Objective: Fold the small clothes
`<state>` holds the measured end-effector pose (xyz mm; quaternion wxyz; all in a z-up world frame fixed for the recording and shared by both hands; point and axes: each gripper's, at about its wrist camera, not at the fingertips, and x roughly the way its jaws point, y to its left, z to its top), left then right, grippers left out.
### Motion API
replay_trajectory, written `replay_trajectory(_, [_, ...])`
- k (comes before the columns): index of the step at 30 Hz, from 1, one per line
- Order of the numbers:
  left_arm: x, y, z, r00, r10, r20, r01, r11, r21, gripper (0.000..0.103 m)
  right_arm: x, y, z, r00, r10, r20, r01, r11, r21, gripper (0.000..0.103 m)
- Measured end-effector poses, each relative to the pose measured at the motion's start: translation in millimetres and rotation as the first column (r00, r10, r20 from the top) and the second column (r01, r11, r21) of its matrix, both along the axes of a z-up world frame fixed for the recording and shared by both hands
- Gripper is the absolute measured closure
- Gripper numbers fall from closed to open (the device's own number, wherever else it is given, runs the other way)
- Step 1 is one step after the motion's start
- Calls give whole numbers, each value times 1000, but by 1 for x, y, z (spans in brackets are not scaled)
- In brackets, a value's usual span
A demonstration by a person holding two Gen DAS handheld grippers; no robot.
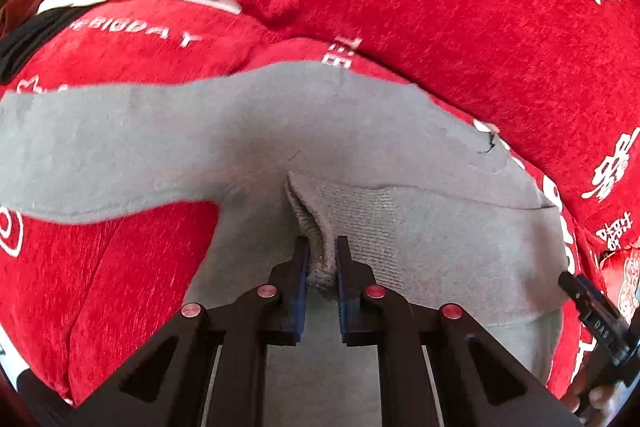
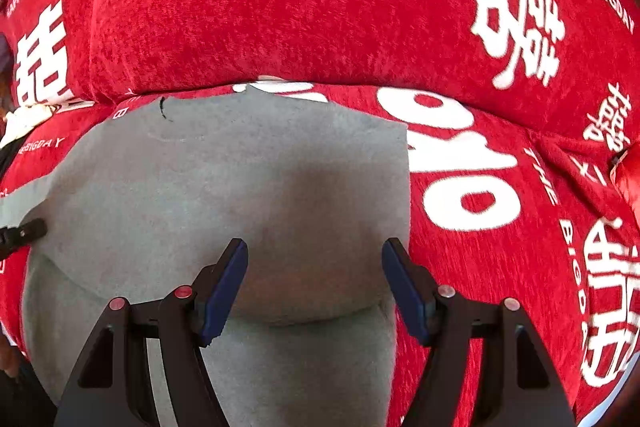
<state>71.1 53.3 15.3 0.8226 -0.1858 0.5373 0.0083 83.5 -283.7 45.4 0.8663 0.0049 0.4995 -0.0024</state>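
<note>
A: Left wrist view: the left gripper [image 1: 322, 251] is pinched on a raised ribbed fold of the grey garment [image 1: 240, 143]. A tip of the right gripper [image 1: 582, 293] shows at the frame's right edge.

B: Right wrist view lacks that fold. It shows the right gripper [image 2: 315, 283] with fingers wide, poised over smooth grey cloth [image 2: 240, 179], gripping nothing.

A: Garment location?

B: Spread on the red cover [image 2: 280, 7] printed with white characters. 1 sleeve extends left in the left wrist view.

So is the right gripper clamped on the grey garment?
No, the right gripper stands open above the grey garment, its pads apart and pinching no fabric.
</note>
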Motion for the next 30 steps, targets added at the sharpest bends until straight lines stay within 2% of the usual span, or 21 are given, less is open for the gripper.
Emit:
replay_trajectory(2, [1, 0, -10, 999, -13, -45, 12, 1000, -26, 89, 10, 8, -4, 1000, 20, -9, -20, 1000, -7, 30])
replay_trajectory(3, [1, 0, -10, 999, -18, -42, 17, 1000, -26, 89, 16, 13, -9, 999, 31, -30, -31, 999, -8, 30])
replay_trajectory(4, [1, 0, -8, 999, -27, -39, 26, 999, -17, 78, 23, 16, -17, 998, 40, -57, -41, 999, -12, 30])
replay_trajectory(5, [2, -1, -5, 998, -40, -44, 39, 999, -16, 48, 28, 19, -24, 996, 42, -75, -44, 999, -23, 30])
replay_trajectory(7, [-1, 4, 6, 1000, -24, -12, 24, 1000, -4, 12, 38, 20, -39, 993, 35, -109, -40, 998, -49, 30])
replay_trajectory(9, [-9, 13, 21, 998, 12, 56, -15, 999, 44, 12, 43, 10, -40, 996, -3, -90, 1, 1000, -19, 27])
replay_trajectory(13, [-8, 18, 29, 998, 19, 66, -22, 999, 46, 12, 48, -13, -41, 990, -85, -112, 83, 996, -20, 27])
replay_trajectory(17, [0, -6, 30, 997, -45, 63, 41, 997, 60, 12, 36, -51, -33, 975, -194, -109, 199, 979, 36, 27])
replay_trajectory(22, [11, -49, 30, 988, -142, 65, 137, 988, 75, 12, 0, -102, 2, 946, -324, -4, 321, 937, 136, 27])
replay_trajectory(25, [20, -74, 20, 978, -207, 29, 203, 974, 103, 12, 0, -95, 5, 973, -229, -5, 227, 964, 137, 27])
replay_trajectory(27, [26, -89, 10, 969, -247, 1, 245, 961, 130, 12, 5, -68, 1, 993, -122, -6, 122, 988, 93, 27])
replay_trajectory(29, [33, -95, -3, 962, -269, -38, 272, 950, 153, 12, 15, -41, -6, 1000, -17, -10, 17, 999, 44, 27])
replay_trajectory(30, [38, -97, -10, 962, -265, -59, 272, 944, 187, 12, 23, -32, -13, 999, 22, -23, -22, 1000, 16, 27])
